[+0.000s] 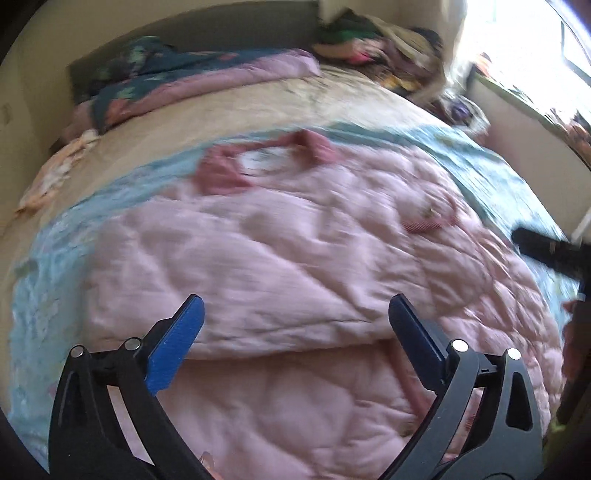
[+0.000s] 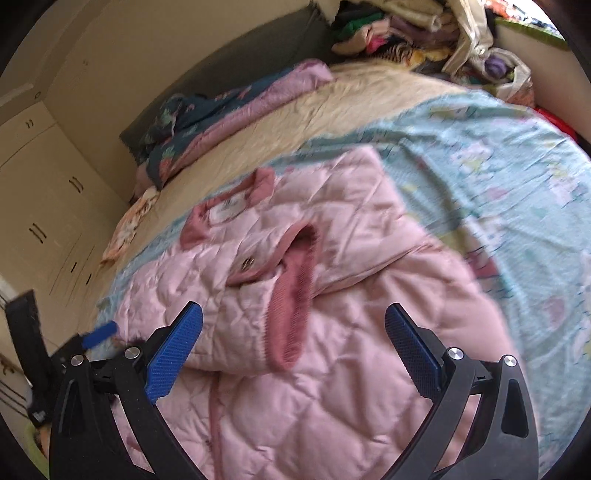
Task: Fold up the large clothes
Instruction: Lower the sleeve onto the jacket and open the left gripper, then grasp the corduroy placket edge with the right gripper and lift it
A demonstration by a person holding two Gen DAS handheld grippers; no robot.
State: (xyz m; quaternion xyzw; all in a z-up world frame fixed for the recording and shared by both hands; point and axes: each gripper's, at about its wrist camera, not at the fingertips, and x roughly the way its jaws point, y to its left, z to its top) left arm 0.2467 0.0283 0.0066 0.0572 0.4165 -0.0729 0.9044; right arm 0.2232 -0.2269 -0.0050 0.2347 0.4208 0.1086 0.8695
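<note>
So there's a big pink quilted jacket (image 1: 295, 236) spread out on a bed, lying on a light blue patterned sheet (image 1: 55, 280) with a cream blanket (image 1: 229, 110) further back.

Left wrist view: the left gripper (image 1: 295, 317) has its jaws spread wide, nothing between the blue pads, hanging just over the near part of the jacket where one layer is folded over another. The darker pink collar (image 1: 229, 170) sits at the far end. Only this view catches the bright window (image 1: 517, 44) on the far right, and a dark bit of the other tool poking in at the right edge. It's pretty blurry though.

Right wrist view: the right gripper (image 2: 293, 325) is also spread wide and empty, over the jacket's near half. This one is sharper and shows stuff the other doesn't: a sleeve (image 2: 295, 295) folded across the jacket's middle with its ribbed darker pink cuff opening facing us, a small metal snap (image 2: 246, 263) beside it, and the diamond stitching. Far left there are cream cupboards (image 2: 44, 206) with dark handles, and the left gripper's blue fingertip (image 2: 99, 330) peeks in at the near left.

Both views show the rumpled dark floral and pink quilt (image 2: 221, 114) by the headboard and a messy pile of clothes (image 2: 399, 33) at the far end.
</note>
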